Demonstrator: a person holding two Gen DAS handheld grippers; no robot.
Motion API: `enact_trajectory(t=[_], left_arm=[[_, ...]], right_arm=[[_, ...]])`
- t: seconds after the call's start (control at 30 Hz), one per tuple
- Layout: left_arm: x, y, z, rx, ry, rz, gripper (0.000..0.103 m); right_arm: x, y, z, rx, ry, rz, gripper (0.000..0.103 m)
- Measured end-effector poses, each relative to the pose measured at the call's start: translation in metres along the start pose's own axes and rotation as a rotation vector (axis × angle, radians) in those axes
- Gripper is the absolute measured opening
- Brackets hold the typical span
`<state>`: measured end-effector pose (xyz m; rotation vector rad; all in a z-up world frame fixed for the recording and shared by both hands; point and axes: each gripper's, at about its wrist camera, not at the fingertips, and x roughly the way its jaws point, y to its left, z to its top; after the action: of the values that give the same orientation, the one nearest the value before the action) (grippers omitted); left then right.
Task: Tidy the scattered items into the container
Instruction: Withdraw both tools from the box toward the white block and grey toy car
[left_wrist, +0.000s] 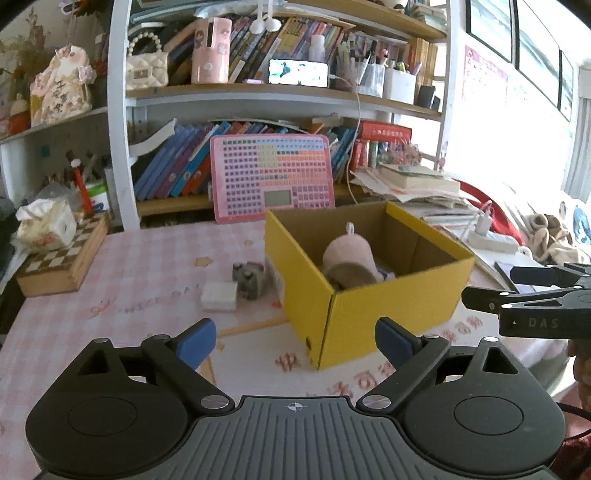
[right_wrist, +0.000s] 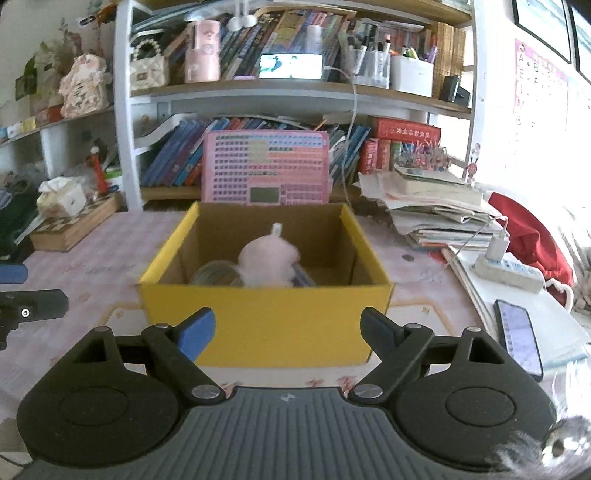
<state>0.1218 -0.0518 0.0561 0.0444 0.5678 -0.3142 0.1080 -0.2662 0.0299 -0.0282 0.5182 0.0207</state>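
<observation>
A yellow cardboard box (left_wrist: 369, 306) stands open on the pink checked tablecloth. Inside it lie a pink plush toy (left_wrist: 349, 254) and a round clear object beneath it. Left of the box, on the cloth, sit a white block (left_wrist: 219, 295) and a small grey furry item (left_wrist: 251, 277). My left gripper (left_wrist: 295, 341) is open and empty, short of the box's near corner. In the right wrist view the box (right_wrist: 266, 321) faces me squarely, holding the plush (right_wrist: 267, 262) and the clear round object (right_wrist: 216, 275). My right gripper (right_wrist: 286, 332) is open and empty in front of the box wall.
A pink keyboard toy (left_wrist: 273, 177) leans on the bookshelf behind the box. A chequered wooden case (left_wrist: 62, 262) with a tissue box lies far left. Stacked books (right_wrist: 436, 210), a power strip (right_wrist: 509, 269) and a phone (right_wrist: 521, 336) crowd the right side.
</observation>
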Motion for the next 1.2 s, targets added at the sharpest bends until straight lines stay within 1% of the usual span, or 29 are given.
enact_trajectory(t=[0.33,0.5,0.97,1.2], left_arm=[[-0.028,0.029,-0.023,0.007,0.047,-0.031,0.095],[-0.04,0.046,-0.029,0.0,0.045,-0.025,0.095],[-0.059,0.088,-0.045,-0.01,0.087,0.015,0.095],[-0.067,0.11,-0.051,-0.062,0.09,0.048,0.095]], right_arm=[[-0.029,0.054,-0.02,-0.025,0.037,0.007,0.088],[-0.035,0.075,-0.024,-0.023,0.046,0.014,0.089],[-0.026,0.14,-0.024,-0.1,0.112,0.108,0.089],[-0.019,0.168,-0.02,-0.164,0.128,0.156,0.088]])
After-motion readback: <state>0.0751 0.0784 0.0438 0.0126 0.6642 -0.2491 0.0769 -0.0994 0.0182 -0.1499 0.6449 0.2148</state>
